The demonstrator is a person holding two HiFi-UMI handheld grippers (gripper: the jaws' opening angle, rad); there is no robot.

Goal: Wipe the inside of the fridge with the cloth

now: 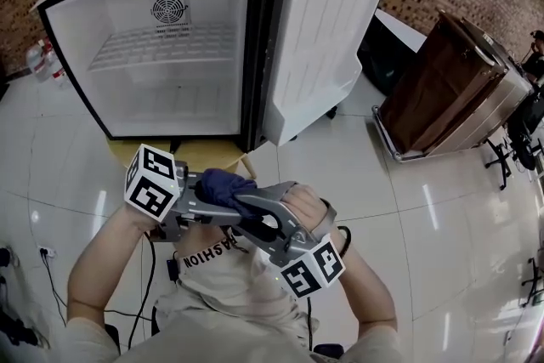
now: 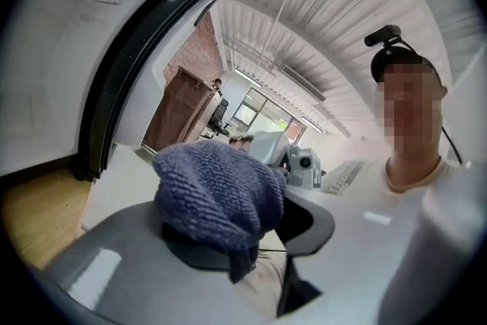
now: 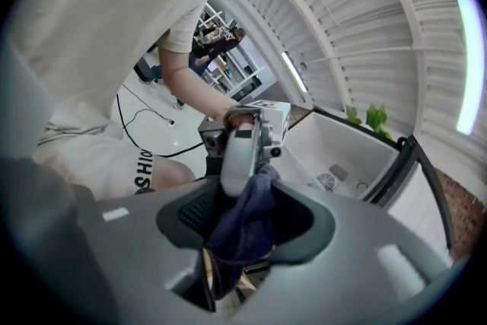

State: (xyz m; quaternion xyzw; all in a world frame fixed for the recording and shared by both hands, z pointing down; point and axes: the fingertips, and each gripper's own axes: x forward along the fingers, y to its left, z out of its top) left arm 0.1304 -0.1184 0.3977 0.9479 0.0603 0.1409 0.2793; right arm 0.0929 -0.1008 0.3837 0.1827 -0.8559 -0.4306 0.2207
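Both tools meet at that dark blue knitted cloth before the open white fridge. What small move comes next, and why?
I'd guess: pinch the dark blue knitted cloth firmly with the right gripper. It is bunched between the left gripper's jaws and hangs between the right one's too; which truly holds it is unclear. One sure grip seems needed before reaching into the open white fridge.

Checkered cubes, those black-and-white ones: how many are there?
2. One cube rides on the left tongs beside the cloth; the other rides on the right tongs, lower right. None seems hidden.
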